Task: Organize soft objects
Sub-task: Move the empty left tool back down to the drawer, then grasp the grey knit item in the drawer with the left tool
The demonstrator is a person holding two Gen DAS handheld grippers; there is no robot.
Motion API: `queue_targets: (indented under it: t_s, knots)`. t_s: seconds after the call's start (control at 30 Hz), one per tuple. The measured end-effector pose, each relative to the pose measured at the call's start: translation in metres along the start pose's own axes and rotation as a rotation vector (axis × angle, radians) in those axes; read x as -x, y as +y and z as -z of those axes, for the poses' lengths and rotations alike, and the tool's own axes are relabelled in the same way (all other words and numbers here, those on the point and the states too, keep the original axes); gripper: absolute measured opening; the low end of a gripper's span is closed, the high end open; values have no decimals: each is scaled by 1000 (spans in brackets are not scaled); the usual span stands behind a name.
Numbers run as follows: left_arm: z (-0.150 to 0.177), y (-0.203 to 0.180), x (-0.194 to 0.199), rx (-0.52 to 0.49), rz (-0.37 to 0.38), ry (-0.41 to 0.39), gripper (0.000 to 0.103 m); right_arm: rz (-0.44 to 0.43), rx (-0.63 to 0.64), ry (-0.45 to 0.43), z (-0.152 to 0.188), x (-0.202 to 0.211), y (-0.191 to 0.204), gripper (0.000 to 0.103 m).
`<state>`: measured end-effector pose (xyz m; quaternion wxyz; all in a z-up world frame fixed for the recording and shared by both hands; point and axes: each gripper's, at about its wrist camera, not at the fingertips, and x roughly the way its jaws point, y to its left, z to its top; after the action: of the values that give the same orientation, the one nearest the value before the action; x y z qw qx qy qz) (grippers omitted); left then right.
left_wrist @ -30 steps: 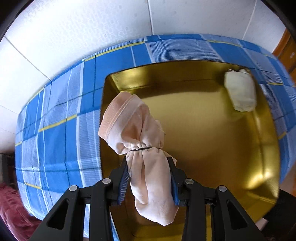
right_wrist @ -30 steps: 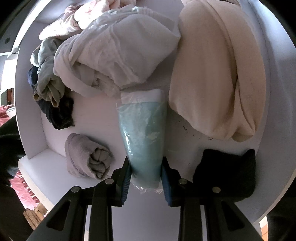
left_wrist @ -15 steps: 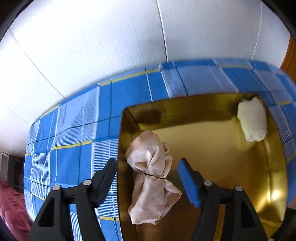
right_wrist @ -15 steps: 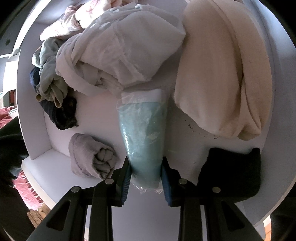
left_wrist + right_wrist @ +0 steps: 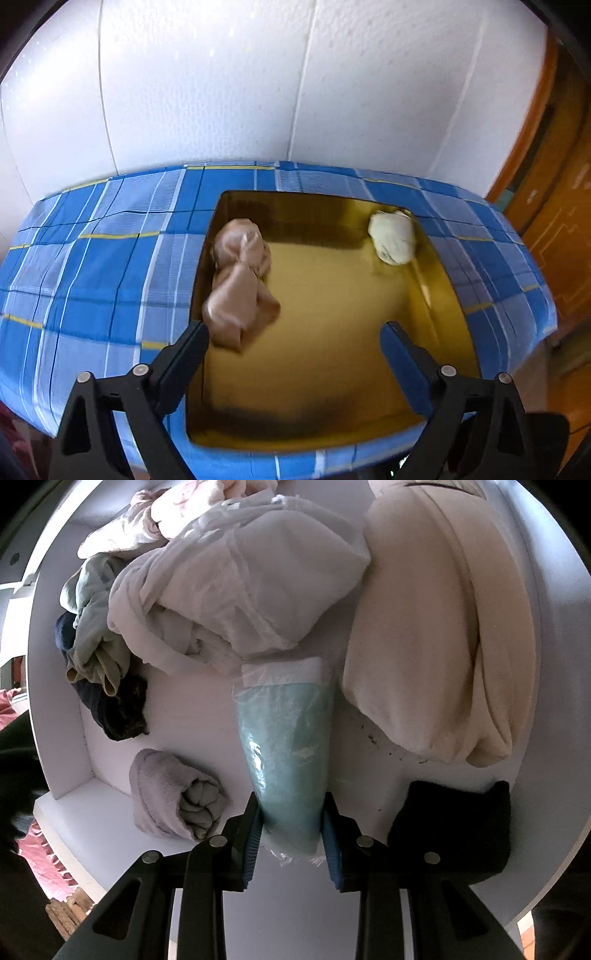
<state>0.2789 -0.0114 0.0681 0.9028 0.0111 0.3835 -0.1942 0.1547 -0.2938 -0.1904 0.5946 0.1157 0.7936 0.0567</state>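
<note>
A pink tied cloth bundle (image 5: 240, 288) lies along the left wall of the gold tray (image 5: 332, 424). My left gripper (image 5: 295, 336) hangs back above the tray's near half, its jaws still opening wide with nothing between them. A small cream rolled cloth (image 5: 393, 240) sits in the tray's far right corner. In the right wrist view my right gripper (image 5: 291, 823) is shut on a teal towel in a clear plastic bag (image 5: 288, 746), above a white surface (image 5: 369, 904).
A blue checked cloth (image 5: 92, 277) covers the table under the tray, with a white wall behind and a wooden door at right. Around the bagged towel lie a white garment (image 5: 240, 590), a cream garment (image 5: 443, 627), a grey rolled towel (image 5: 173, 797), a black cloth (image 5: 454, 827) and dark clothes (image 5: 107, 679).
My left gripper let go of the pink bundle, opened wide and drew back and up; the bundle now lies in the tray. The right gripper keeps its hold and stayed put.
</note>
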Motion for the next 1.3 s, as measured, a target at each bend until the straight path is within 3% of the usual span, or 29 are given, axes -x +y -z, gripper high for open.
queue_targets:
  t_s: [0.2,0.47,0.57,0.77,0.93,1.07,1.3]
  knots:
    - [57,-14,25,-8,72,-18,101,24,13,-8,2,-1,8,30]
    - [143,-21,-6,55,82,156,101,68,12,-24,5,1,14,30]
    - [175,-23,-35,80,63,280,101,99,10,-35,7,4,14,30]
    - [233,-35,-93,9,-19,507,101,121,-9,-39,10,3,13,30]
    - [277,-39,-131,-38,-21,709,101,116,-22,-37,11,3,15,30]
    - [301,-49,-151,-118,-30,824,101,123,-16,-34,8,3,19,30]
    - [334,-70,-180,-120,19,982,101,113,-24,-36,6,3,13,30]
